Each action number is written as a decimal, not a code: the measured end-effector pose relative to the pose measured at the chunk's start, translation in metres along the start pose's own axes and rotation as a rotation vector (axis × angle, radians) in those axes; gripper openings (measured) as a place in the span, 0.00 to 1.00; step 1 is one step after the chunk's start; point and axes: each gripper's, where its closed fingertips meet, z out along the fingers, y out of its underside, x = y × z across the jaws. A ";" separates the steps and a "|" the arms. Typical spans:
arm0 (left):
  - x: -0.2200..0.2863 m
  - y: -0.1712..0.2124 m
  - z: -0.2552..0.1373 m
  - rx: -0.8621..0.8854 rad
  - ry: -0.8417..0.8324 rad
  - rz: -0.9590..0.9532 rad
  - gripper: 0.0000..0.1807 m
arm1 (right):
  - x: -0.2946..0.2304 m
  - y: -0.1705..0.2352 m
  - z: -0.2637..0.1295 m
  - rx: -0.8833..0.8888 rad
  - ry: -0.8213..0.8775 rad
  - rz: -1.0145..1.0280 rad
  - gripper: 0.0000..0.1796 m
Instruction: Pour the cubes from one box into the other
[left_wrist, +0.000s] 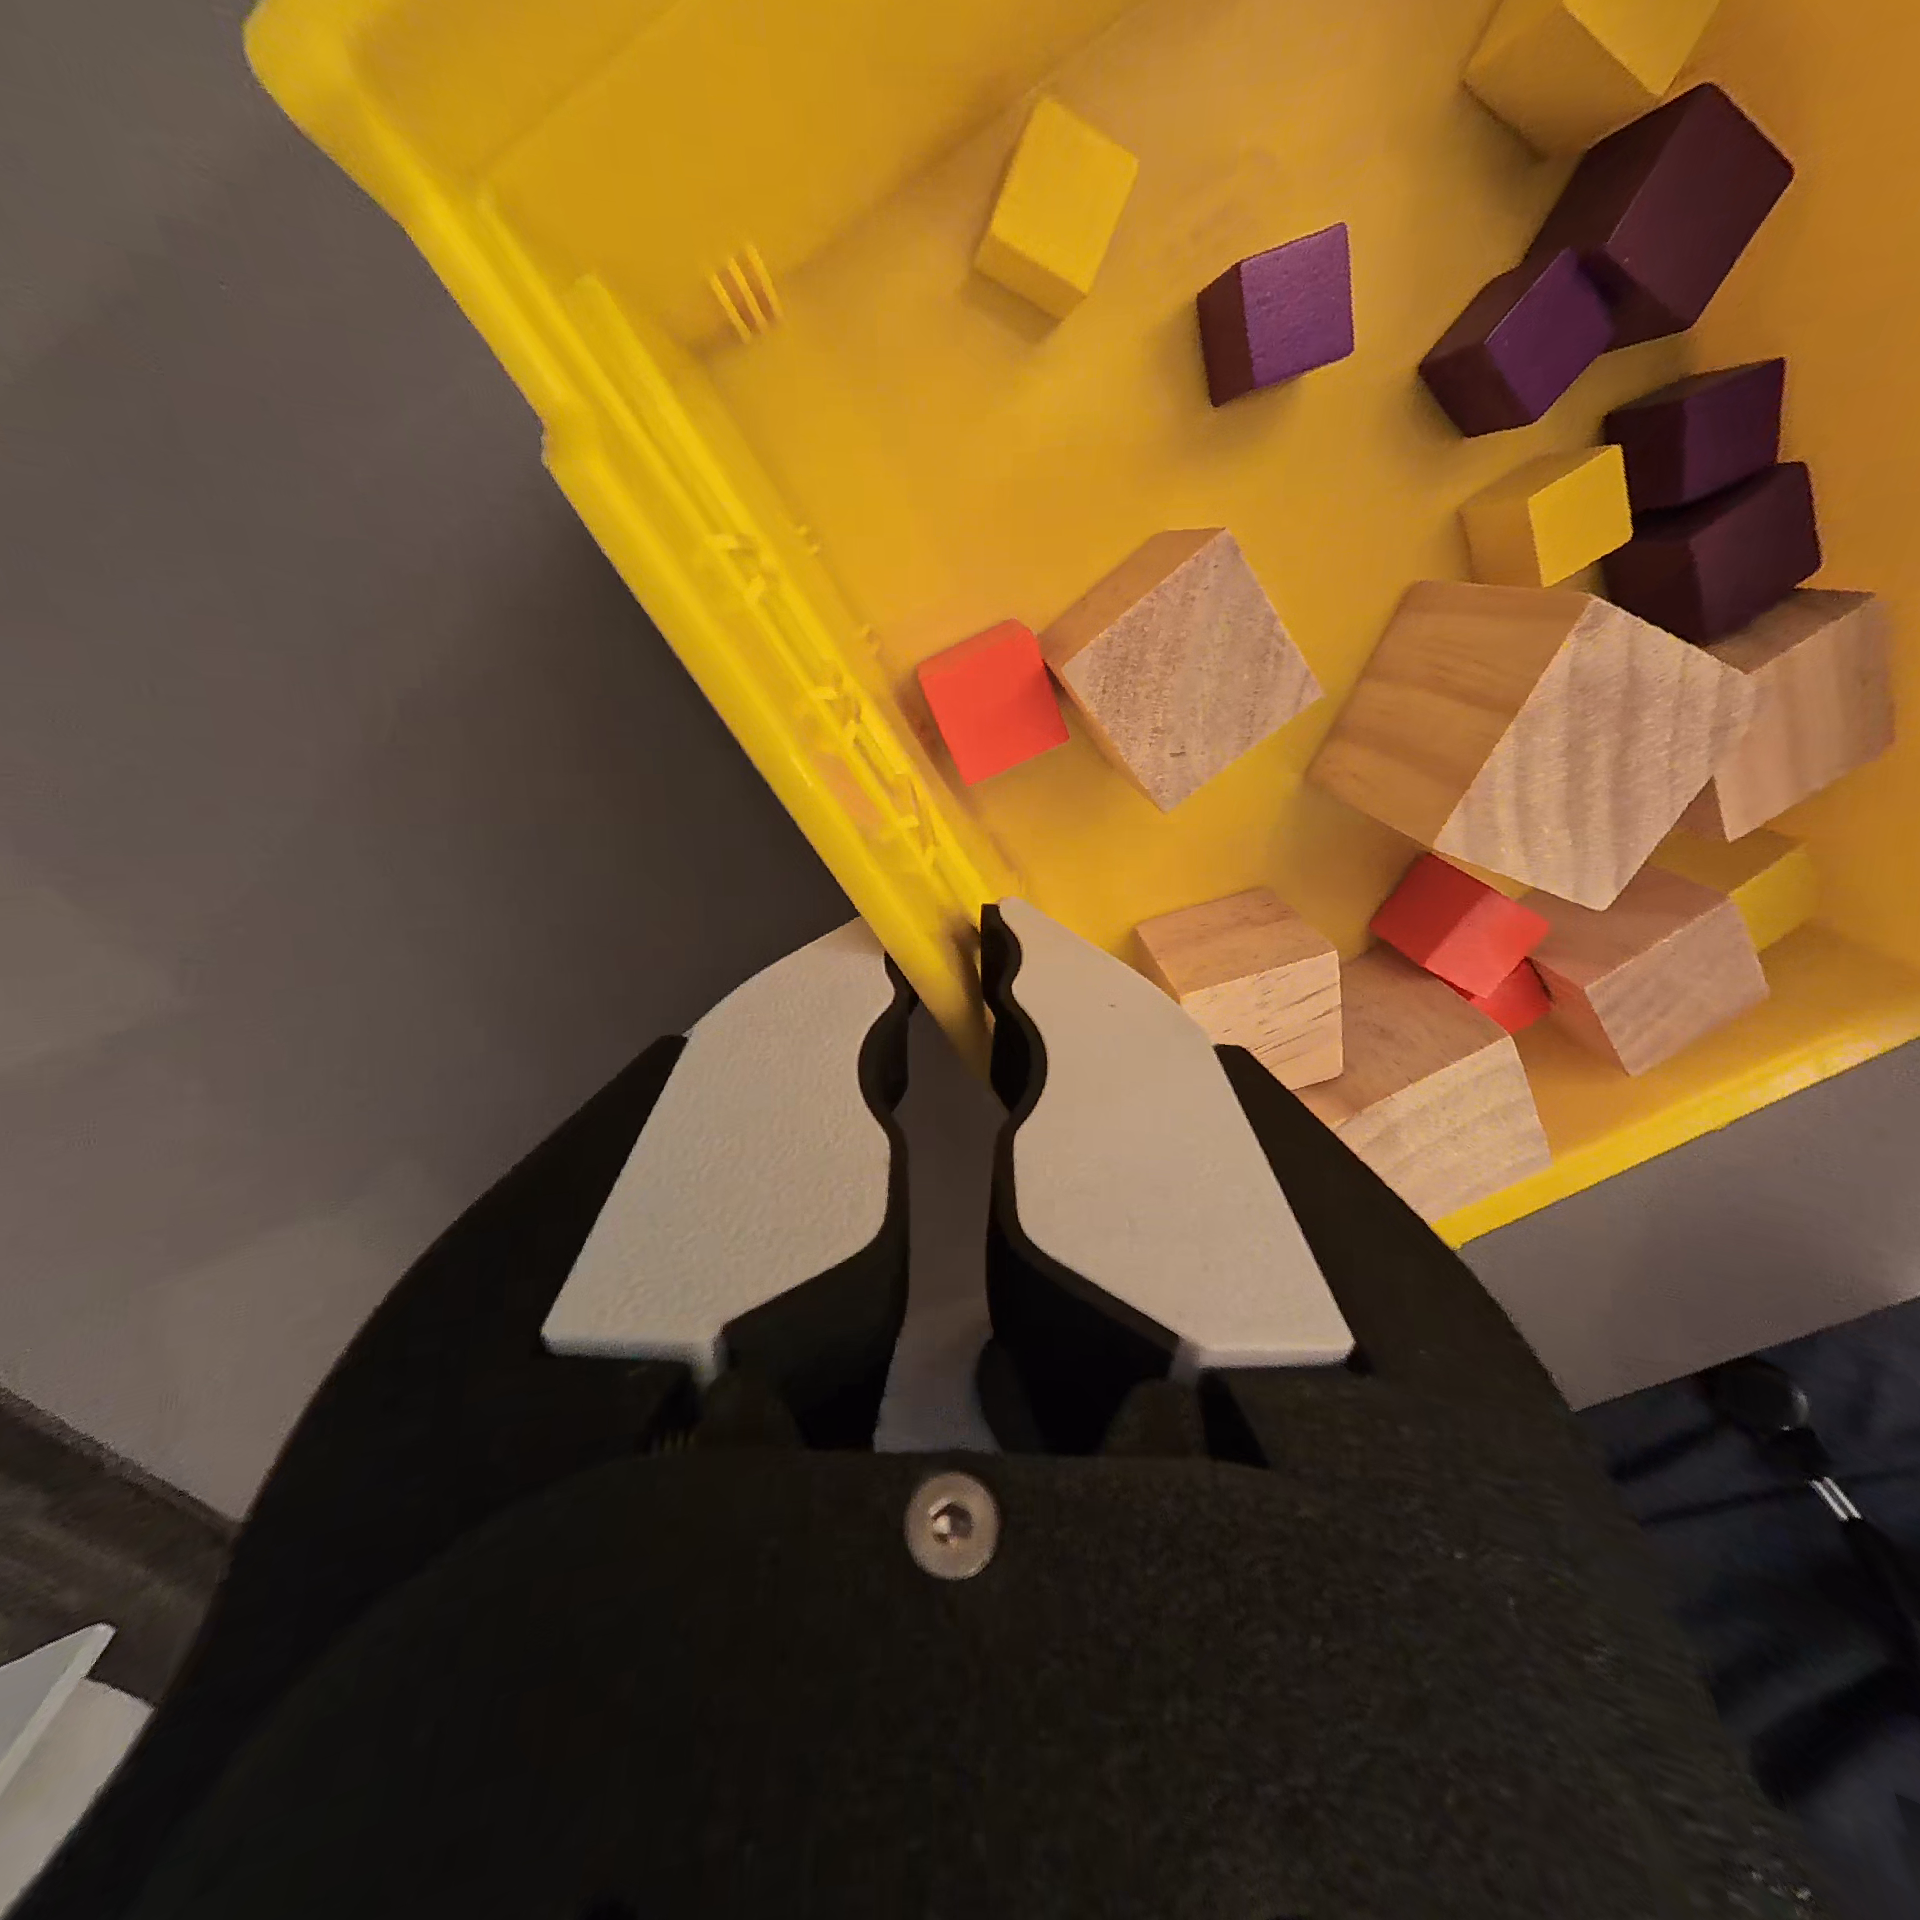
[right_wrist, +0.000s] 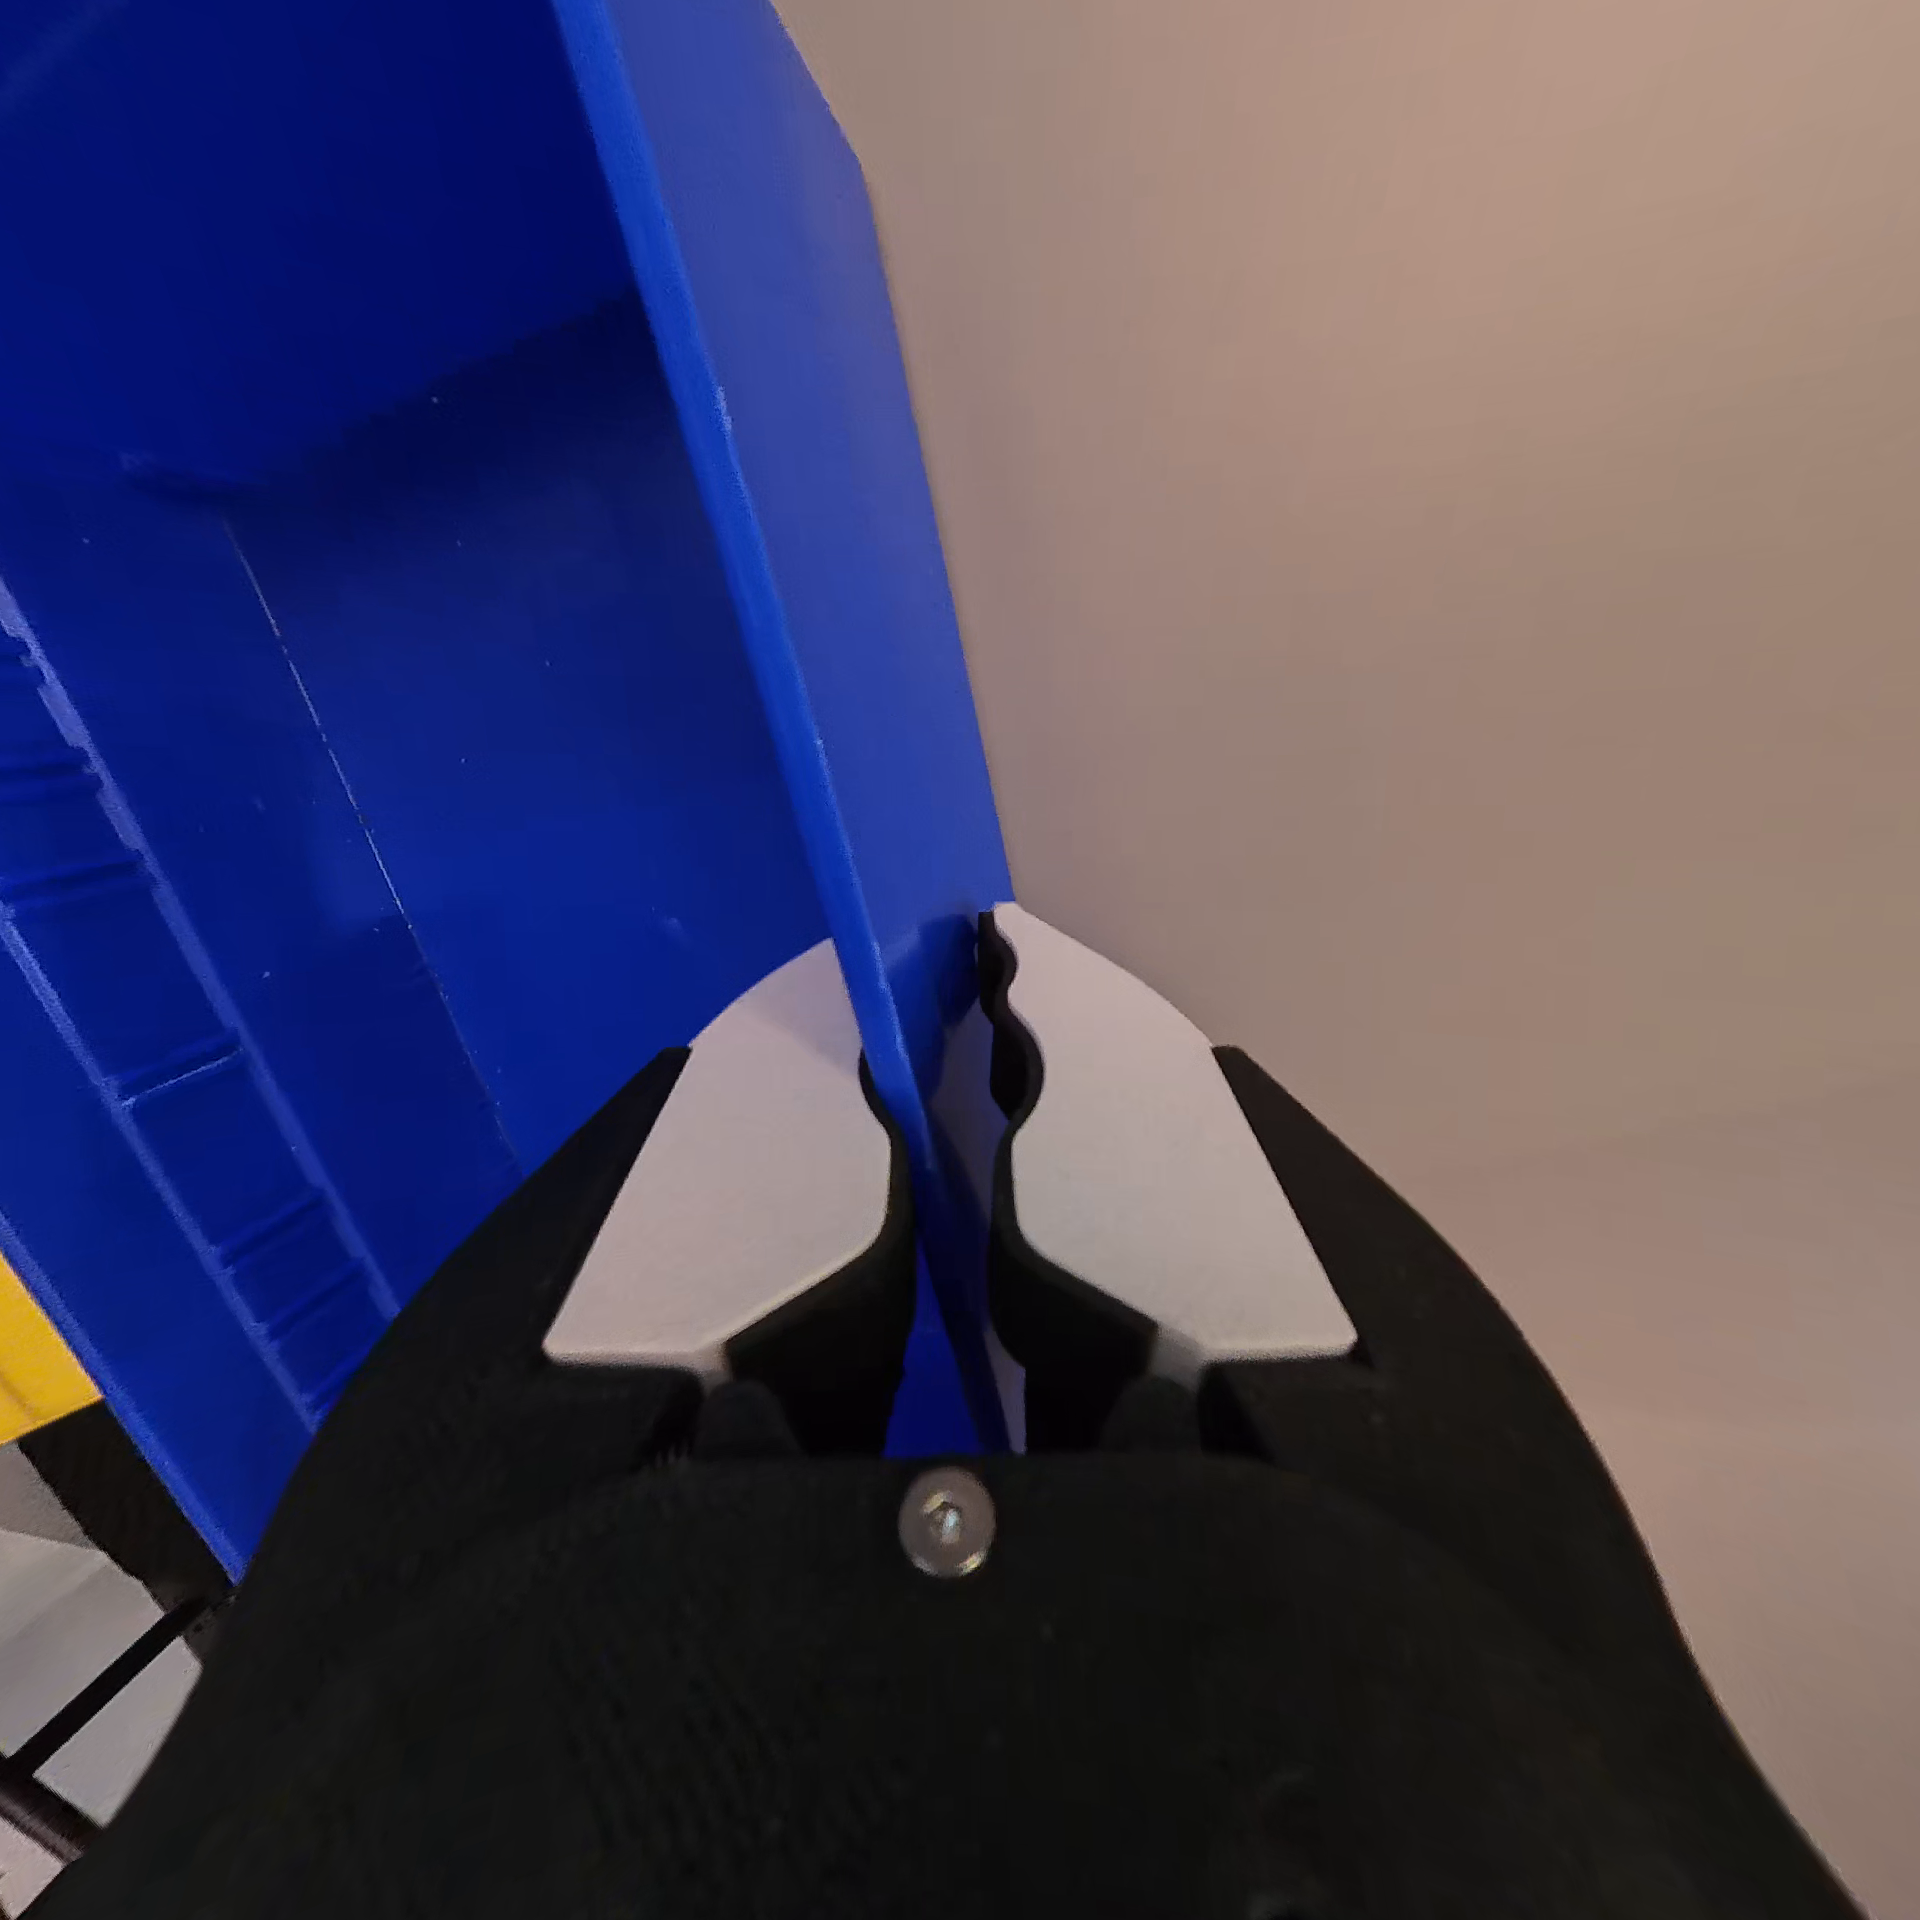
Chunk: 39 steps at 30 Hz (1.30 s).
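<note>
A grey table (left_wrist: 312, 727) fills the left of the left wrist view, and dark fabric (left_wrist: 1766, 1507) shows past its edge at lower right. The yellow box (left_wrist: 644, 395) lies tilted across that view with its open side to the camera, and the cubes (left_wrist: 1184, 665) are scattered inside it: plain wooden ones, purple ones (left_wrist: 1278, 312), yellow ones (left_wrist: 1055, 208) and small red ones (left_wrist: 992, 701), most of them crowded toward its lower right corner. The left gripper (left_wrist: 940, 966) comes in from below, and its jaws are nearly together, pinching the box's side wall near a corner, one finger outside and one inside beside a wooden cube. In the right wrist view the blue box (right_wrist: 468, 727) rises steeply from the gripper toward the top of the frame, its inside bare where it can be seen, with a plain pale wall (right_wrist: 1455, 520) behind it. The right gripper (right_wrist: 925, 987) reaches up from below, its jaws drawn close and clamping the blue box's thin side wall between them. At the lower left edge of that view a sliver of yellow (right_wrist: 31, 1351) shows just beside the blue box, with a pale surface and thin dark struts below; what these are cannot be told.
</note>
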 end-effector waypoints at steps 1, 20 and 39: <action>-0.004 0.001 -0.001 0.000 -0.006 0.007 0.06 | 0.000 0.000 0.000 0.006 -0.006 -0.011 0.06; -0.052 0.012 -0.008 0.044 -0.017 0.055 0.06 | -0.158 -0.012 -0.167 1.099 0.085 -0.737 0.15; -0.108 0.022 -0.016 0.099 -0.078 0.064 0.07 | -0.250 -0.018 -0.139 1.062 -0.215 -0.807 0.17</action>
